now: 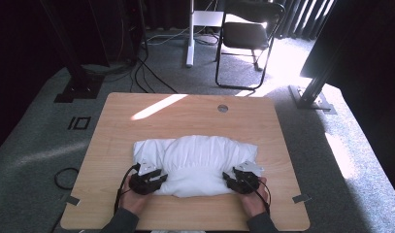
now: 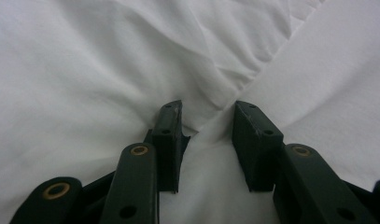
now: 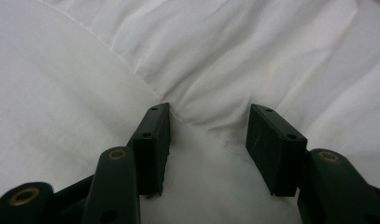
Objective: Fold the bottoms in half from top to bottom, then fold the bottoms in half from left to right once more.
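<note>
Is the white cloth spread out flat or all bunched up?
Bunched up. The white cloth sits as a puffy, wrinkled heap on the table, with folds and creases running across it.

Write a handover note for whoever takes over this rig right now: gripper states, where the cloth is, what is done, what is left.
Left gripper: at the near left edge of the white garment, cloth bunched between its jaws, apparently gripped.
Right gripper: same at the near right edge.
Garment: partly folded bundle at the near middle of the table.
Done: both near corners taken up.
Left: probably lift and finish the fold.

Wooden table (image 1: 137, 121), folding chair (image 1: 246, 34), cables (image 1: 151, 75).
</note>
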The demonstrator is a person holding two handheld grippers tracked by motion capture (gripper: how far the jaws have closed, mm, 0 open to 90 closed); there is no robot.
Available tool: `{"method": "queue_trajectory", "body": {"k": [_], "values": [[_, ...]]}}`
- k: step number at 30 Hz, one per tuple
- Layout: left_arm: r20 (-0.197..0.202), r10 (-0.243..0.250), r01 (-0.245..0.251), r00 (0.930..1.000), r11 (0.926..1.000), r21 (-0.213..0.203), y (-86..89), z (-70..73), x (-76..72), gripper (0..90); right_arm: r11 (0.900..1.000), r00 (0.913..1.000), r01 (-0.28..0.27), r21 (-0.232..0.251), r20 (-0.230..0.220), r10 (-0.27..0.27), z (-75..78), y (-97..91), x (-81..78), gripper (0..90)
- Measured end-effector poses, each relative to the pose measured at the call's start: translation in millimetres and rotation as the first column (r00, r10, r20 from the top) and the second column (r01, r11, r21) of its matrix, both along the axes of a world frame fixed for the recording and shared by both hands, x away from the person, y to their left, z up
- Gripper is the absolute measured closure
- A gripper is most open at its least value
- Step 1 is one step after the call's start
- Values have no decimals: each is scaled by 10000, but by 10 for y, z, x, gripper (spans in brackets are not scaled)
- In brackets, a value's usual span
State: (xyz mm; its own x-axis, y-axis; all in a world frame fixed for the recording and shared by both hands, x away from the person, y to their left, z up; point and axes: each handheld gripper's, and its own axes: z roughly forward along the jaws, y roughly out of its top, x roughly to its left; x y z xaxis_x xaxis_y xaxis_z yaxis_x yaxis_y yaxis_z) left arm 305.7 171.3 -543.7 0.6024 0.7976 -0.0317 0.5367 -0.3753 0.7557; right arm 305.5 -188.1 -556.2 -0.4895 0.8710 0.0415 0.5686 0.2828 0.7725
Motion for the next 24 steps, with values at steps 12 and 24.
{"method": "queue_trajectory", "body": {"k": [12, 24], "values": [[-154, 1258, -1266, 9919, 9883, -846, 140, -60, 344, 607, 9998, 9997, -116, 149, -233, 119, -15, 65, 336, 484], [61, 2929, -2903, 9561, 9500, -1150, 408, 130, 393, 186, 9989, 9995, -145, 449, -261, 157, -38, 58, 414, 485]]}}
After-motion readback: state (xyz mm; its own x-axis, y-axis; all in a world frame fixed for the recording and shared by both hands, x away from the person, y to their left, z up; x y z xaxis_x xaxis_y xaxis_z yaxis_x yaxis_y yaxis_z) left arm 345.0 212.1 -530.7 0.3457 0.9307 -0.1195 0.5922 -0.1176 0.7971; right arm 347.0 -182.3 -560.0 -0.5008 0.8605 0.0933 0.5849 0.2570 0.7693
